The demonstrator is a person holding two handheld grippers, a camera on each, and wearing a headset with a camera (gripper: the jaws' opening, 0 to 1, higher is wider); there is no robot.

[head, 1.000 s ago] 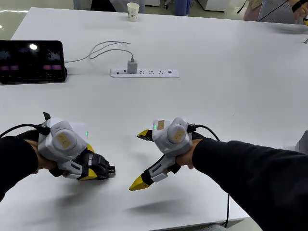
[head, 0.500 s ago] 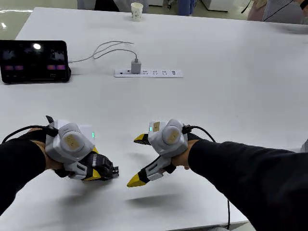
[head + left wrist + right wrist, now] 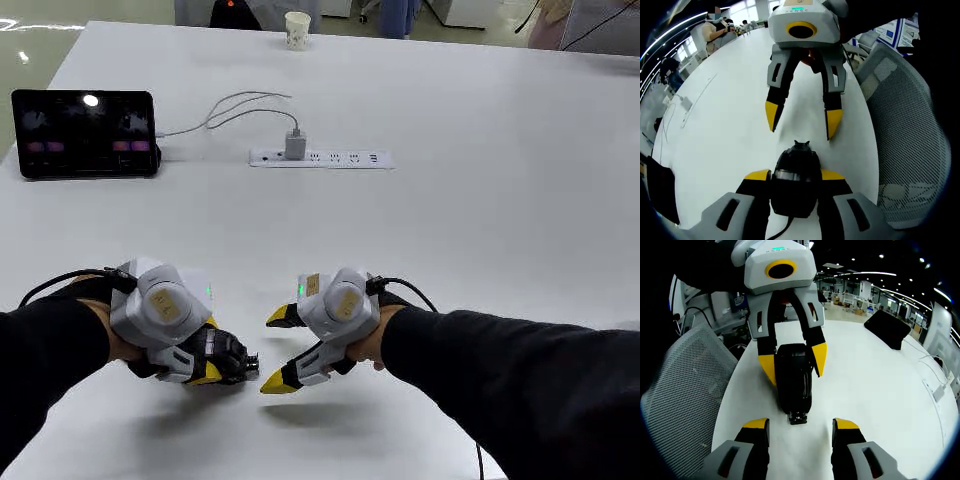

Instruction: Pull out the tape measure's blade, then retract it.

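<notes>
- Now the 2 grippers sit closer together than 1 second ago: the right gripper point(image 3: 274, 350) has come in toward the left gripper point(image 3: 218, 362), and the gap between them is nearly gone.
- The left gripper clamps the black tape measure point(image 3: 232, 350) by its sides, low over the white table point(image 3: 450, 230), with the hook point(image 3: 797, 417) at the blade's end pointing at the right gripper.
- The right gripper's jaws are spread wide and hold nothing. In its own view the hook lies right at the mouth between its 2 tips, touching neither.
- No blade is drawn out, so I judge that the pull has not begun and that this approach sets up the pinch on the hook.
- The next move likely needs the right jaws to advance a little and close on the hook, a thin target that could slip.
- 1 container stands at the table's far edge, a paper cup point(image 3: 297, 29), well apart from the work. What is inside it cannot be seen.
</notes>
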